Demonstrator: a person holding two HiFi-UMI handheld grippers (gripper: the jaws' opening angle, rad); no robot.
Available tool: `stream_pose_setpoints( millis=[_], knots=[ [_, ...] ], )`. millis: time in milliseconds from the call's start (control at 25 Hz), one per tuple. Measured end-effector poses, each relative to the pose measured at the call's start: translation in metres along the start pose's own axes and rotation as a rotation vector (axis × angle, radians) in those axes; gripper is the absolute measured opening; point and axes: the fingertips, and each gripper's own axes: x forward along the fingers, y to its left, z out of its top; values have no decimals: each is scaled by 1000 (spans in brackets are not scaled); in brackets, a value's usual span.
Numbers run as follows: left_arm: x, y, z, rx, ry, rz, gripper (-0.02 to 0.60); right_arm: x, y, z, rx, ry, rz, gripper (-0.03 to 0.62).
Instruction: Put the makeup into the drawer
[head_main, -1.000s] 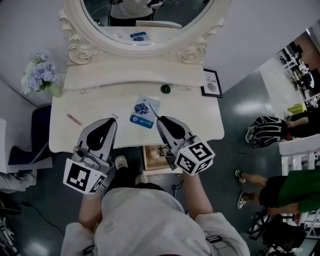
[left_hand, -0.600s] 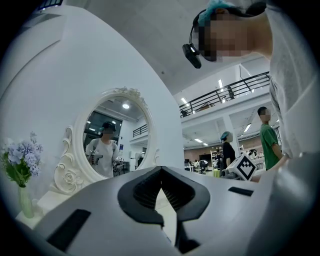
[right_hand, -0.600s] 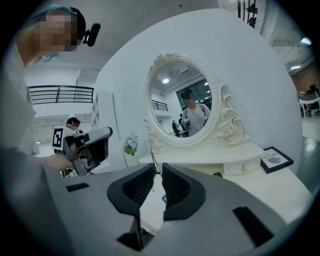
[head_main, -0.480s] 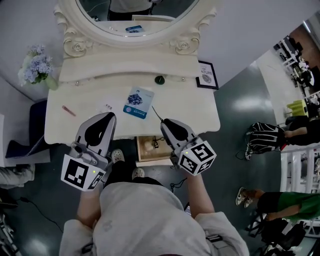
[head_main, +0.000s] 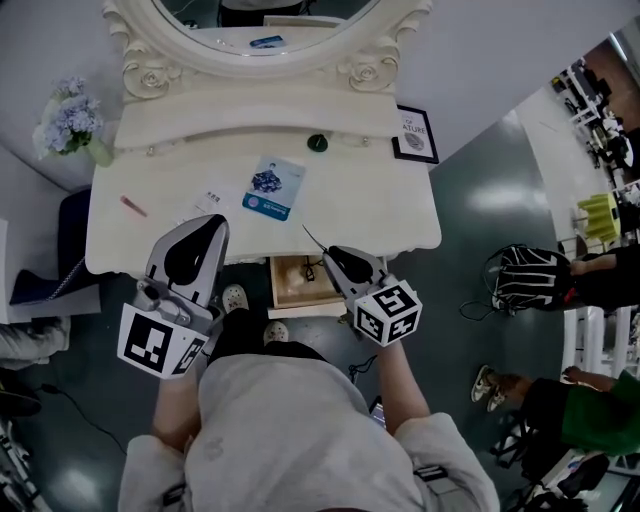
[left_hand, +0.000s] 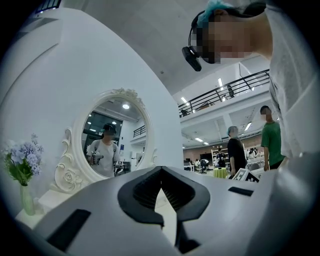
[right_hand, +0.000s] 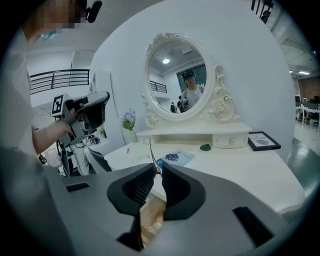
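Observation:
My right gripper (head_main: 332, 256) (right_hand: 157, 169) is shut on a thin dark makeup stick (head_main: 312, 240) (right_hand: 151, 150) that points up past the fingertips. It hangs over the open wooden drawer (head_main: 293, 293) (right_hand: 149, 222) under the white vanity table (head_main: 400, 215). My left gripper (head_main: 214, 226) (left_hand: 161, 187) is shut with nothing in it, at the table's front edge to the left. On the table lie a blue packet (head_main: 272, 188) (right_hand: 175, 157), a pink stick (head_main: 133, 206) and a small white card (head_main: 210, 198).
An oval mirror (head_main: 265, 20) stands at the back above a low shelf. A dark green round thing (head_main: 317, 143), a framed picture (head_main: 415, 147) and a vase of flowers (head_main: 65, 125) stand on the table. People and bags are on the floor at right.
Both grippers have drawn back from over the tabletop towards its front edge. The right one, still holding the stick, now hangs over the open drawer.

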Motion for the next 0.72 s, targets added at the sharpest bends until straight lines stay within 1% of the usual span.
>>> stream_pose_setpoints(
  millis=[480, 720],
  knots=[
    [-5, -4, -2, 3, 10, 6, 14, 5, -8, -65, -21, 177, -5, 57],
    [-7, -3, -3, 4, 15, 6, 14, 10, -12, -103, -95, 327, 4, 57]
  ],
)
